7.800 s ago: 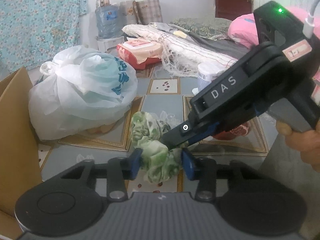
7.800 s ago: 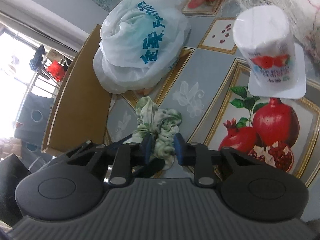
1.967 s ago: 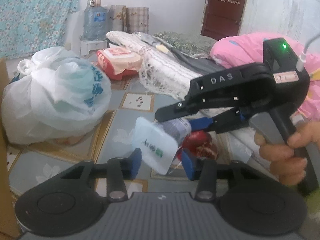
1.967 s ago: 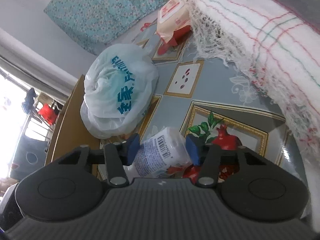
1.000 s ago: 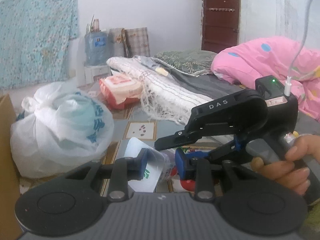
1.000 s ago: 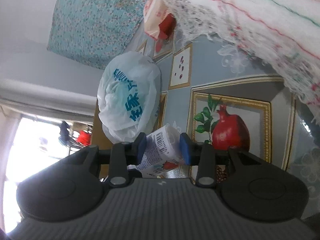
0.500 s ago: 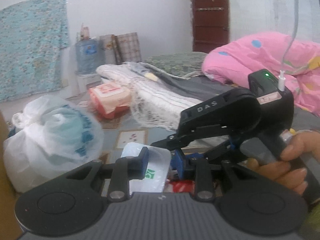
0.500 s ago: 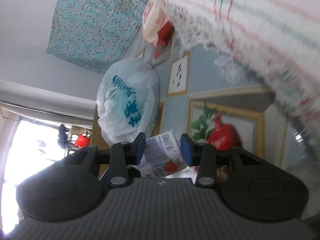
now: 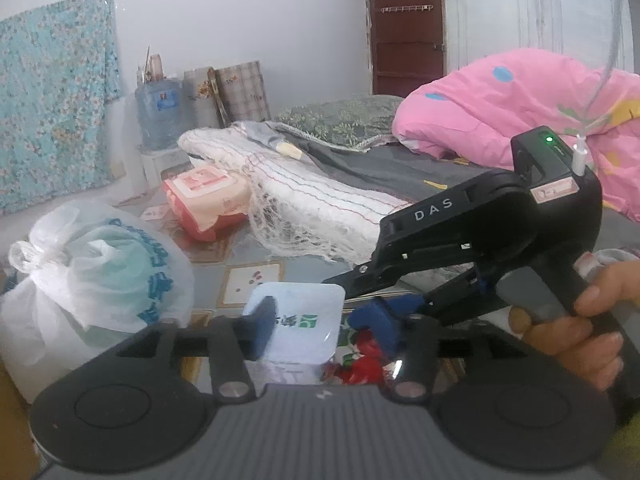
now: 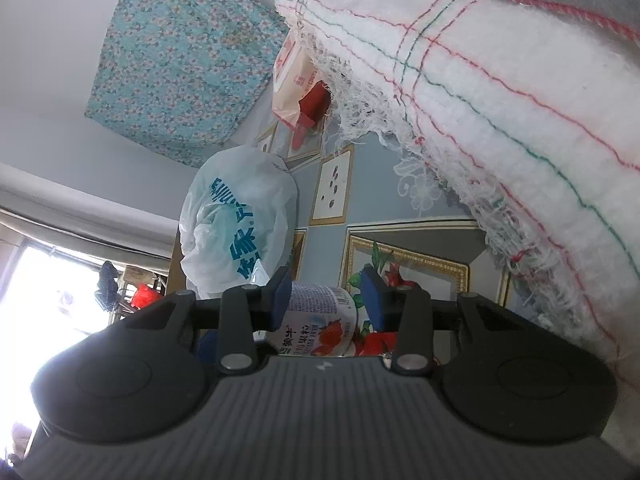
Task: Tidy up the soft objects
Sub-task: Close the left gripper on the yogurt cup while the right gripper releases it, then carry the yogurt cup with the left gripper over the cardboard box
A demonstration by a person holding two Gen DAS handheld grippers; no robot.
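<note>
On the far left sits a big white plastic bag with blue writing (image 9: 96, 276), tied at the top, and next to it a pink and red pack of wipes (image 9: 206, 200) lies on the blue tiled floor with fruit pictures (image 10: 372, 200). In the middle, the small white plastic yogurt cup with a strawberry label (image 9: 298, 322) is up in the air, between both tools. The left gripper (image 9: 324, 322) is opening its jaws, and its pads look to be off the cup's square foil top, though the near pad hides the edge, so I can't be sure. The right gripper (image 10: 324, 300) is clenched on the cup's round side and carries it. To do this well, the right hand (image 9: 572, 320) should squeeze softly so the thin cup doesn't crush. On the right lies a white fringed blanket with red and green lines (image 10: 500, 92).
</note>
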